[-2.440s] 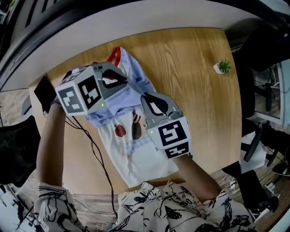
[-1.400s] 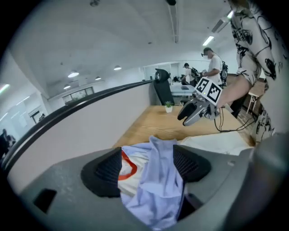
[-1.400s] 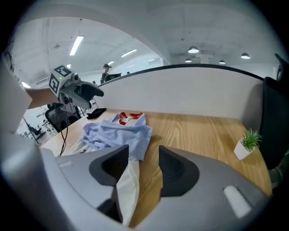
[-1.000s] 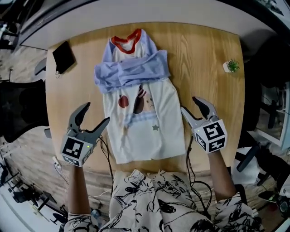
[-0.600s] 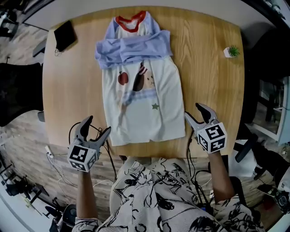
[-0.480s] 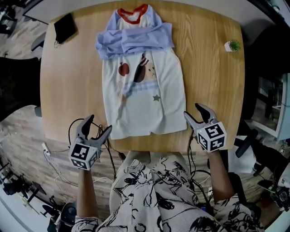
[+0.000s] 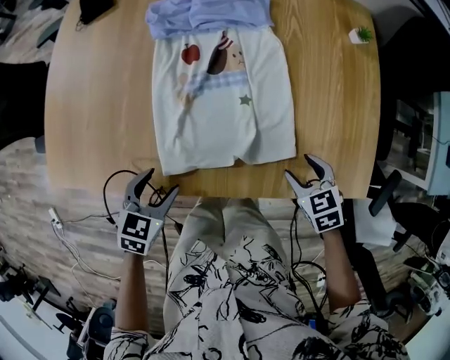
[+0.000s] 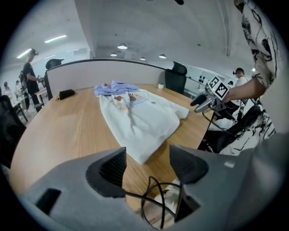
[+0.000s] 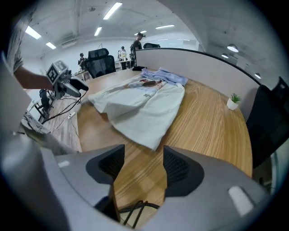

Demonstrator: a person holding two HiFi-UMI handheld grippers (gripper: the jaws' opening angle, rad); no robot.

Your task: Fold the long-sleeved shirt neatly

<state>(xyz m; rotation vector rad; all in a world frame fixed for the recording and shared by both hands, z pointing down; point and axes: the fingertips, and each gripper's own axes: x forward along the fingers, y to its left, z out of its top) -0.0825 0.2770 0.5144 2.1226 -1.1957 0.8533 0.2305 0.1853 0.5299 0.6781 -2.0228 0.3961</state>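
1. Two grippers, both empty, at the near edge of the table (image 7: pixel 98 126). The left gripper (image 7: pixel 160 181) hangs just off the edge over the floor, jaws apart and just now narrowing. Only a loop of black cable (image 8: pixel 153 198) shows in the gap.
2. The right gripper (image 7: pixel 301 167) sits at the near right corner of the table. Its jaws are apart and have just been widening, with bare wood between them.
3. The shirt (image 7: pixel 221 105) lies flat mid-table, white body with its hem toward the person. The pale blue sleeves (image 7: pixel 211 13) are folded across the chest at the far end, with a printed figure below them. Neither gripper touches it; each hem corner lies just ahead of one gripper.
4. Around it: a small potted plant (image 7: pixel 361 34) at the far right edge and a small black object (image 7: pixel 95 8) at the far left, both well apart from the shirt.
5. More cables (image 7: pixel 77 225) trail on the floor to the left.
6. A curved grey partition (image 8: pixel 113 70) stands beyond the table, with a dark chair (image 8: pixel 176 76) beside it.
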